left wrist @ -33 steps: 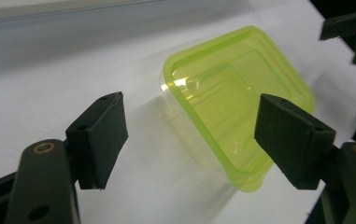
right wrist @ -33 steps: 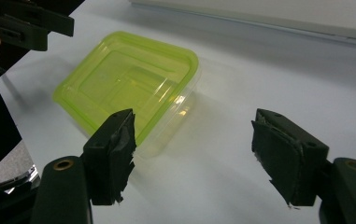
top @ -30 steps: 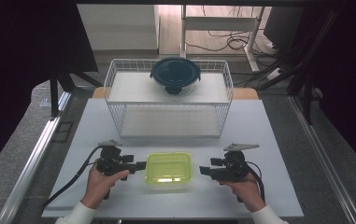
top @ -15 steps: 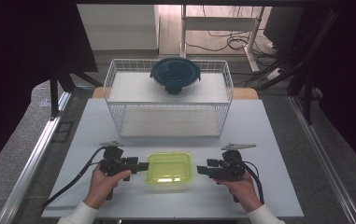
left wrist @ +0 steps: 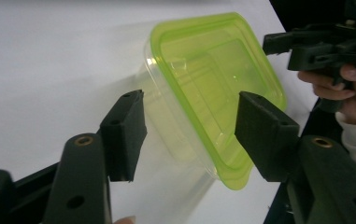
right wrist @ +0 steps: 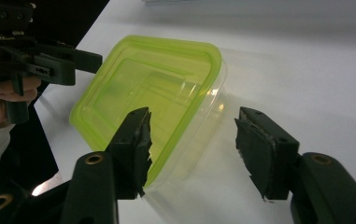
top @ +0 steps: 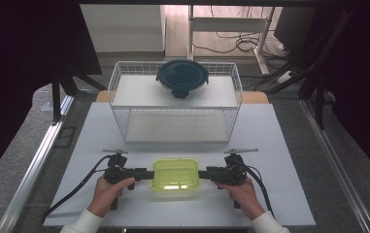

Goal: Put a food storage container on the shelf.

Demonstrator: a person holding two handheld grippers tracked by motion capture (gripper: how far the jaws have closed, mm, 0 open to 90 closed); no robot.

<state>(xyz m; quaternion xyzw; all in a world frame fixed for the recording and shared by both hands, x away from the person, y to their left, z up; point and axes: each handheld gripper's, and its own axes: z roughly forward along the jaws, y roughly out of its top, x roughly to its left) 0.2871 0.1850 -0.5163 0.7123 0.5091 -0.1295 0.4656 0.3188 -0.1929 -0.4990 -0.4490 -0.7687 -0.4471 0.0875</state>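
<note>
Now that both grippers have closed in since a second ago, left gripper [top: 143, 174] and right gripper [top: 206, 174] flank the clear rectangular plastic container with lime-green lid [top: 176, 174] on the white counter [top: 279, 145], fingers spread, apparently about to lift it together.

both grippers level, jaws parted, facing inward

i hold my left gripper [top: 146, 174] low over the near part of the table, its jaws pointing toward my right. my left hand [top: 107, 190] wraps its handle from below, white sleeve at the wrist. in the left gripper view the two black jaws stand well apart, pads facing each other.

my right gripper [top: 203, 174] mirrors it, jaws pointing toward my left, with my right hand [top: 238, 191] gripping the handle. in the right gripper view its jaws are likewise spread wide. cables trail back from both grippers toward me.
</note>
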